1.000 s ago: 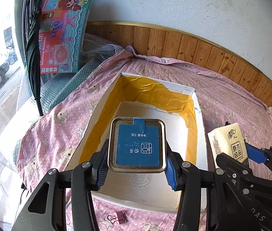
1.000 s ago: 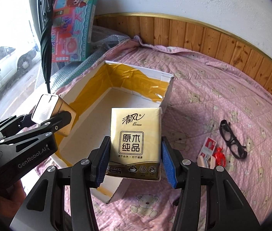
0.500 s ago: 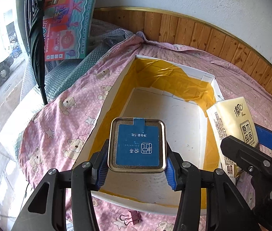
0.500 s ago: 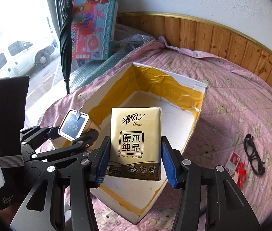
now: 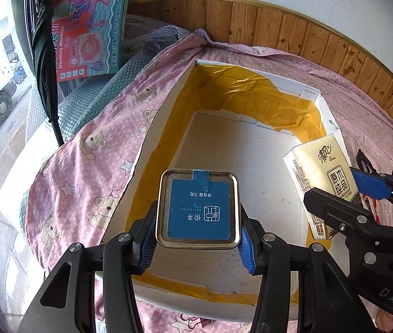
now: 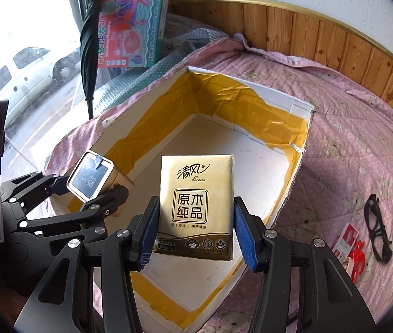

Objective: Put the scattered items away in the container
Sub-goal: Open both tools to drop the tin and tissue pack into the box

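Observation:
A white box (image 5: 165, 116) (image 6: 299, 166) lined with yellow tape lies open on the pink bedcover, with nothing inside. My left gripper (image 5: 196, 238) (image 6: 85, 191) is shut on a gold tea tin (image 5: 197, 208) (image 6: 93, 177) with a blue label, held over the box's near left part. My right gripper (image 6: 196, 236) (image 5: 363, 194) is shut on a gold tissue pack (image 6: 196, 202) (image 5: 321, 177), held over the near right part of the box. Both items hang above the box floor.
Black glasses (image 6: 377, 227), a red clip (image 6: 358, 258) and a small red-and-white packet (image 6: 346, 238) lie on the bedcover to the right of the box. A toy box (image 5: 90, 22) and a folded black umbrella (image 5: 43, 50) lean at the back left by the window. Wood panelling runs behind.
Both grippers have moved forward over the box with their items. The tissue pack now hangs inside the box's right wall, and the tin is further over the box floor.

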